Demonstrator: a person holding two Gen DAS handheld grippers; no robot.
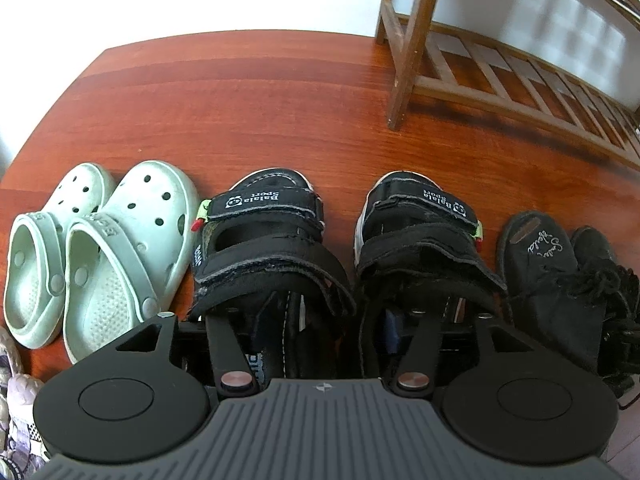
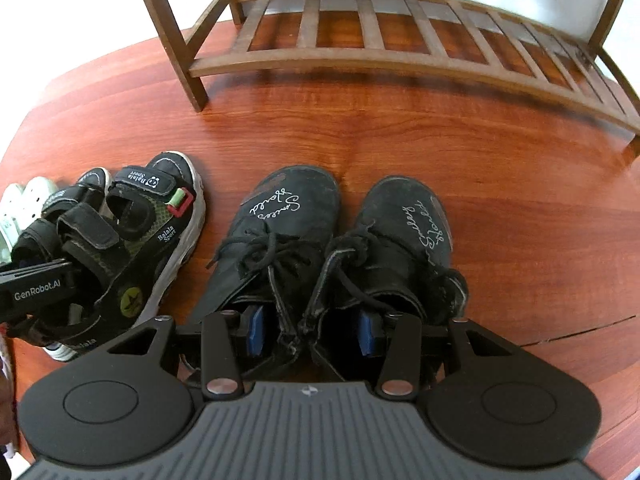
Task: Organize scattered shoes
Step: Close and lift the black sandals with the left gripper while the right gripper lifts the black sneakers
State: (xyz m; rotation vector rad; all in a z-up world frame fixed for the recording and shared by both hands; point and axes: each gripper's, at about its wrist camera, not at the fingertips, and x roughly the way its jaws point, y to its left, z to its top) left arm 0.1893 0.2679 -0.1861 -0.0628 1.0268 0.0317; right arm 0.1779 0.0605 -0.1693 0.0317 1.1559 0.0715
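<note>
Nearest in the right wrist view, the right gripper [image 2: 312, 330] has a finger [image 2: 254, 330] down inside each of the two boots [image 2: 288, 232], and their inner collars sit pinched together between the blue pads, so it reads as grasping the pair by those collars. In the left wrist view, the left gripper [image 1: 334, 320] likewise has a finger inside each of the two sandals [image 1: 264, 240]; its pads are hidden under the straps, and a strip of floor [image 1: 240, 100] shows between the sandals, so I cannot tell whether it is clenched on them or released.

Further out, the shoes lie in a row, toes toward 12 o'clock: the clogs [image 1: 132, 240] at 9 o'clock of the sandals, the boots at 3 o'clock. At the 7 o'clock corner, part of a pale shoe [image 1: 16, 400] shows, its place unclear.

Furthest, at 12 to 2 o'clock, the rack [image 2: 400, 52] stands with its bottom shelf bare; its upper shelves are out of view.

My judgement: pairing looks done for three pairs. If the rack is the goal, nothing seen is on it yet, so each pair is left to be lifted onto the slats
</note>
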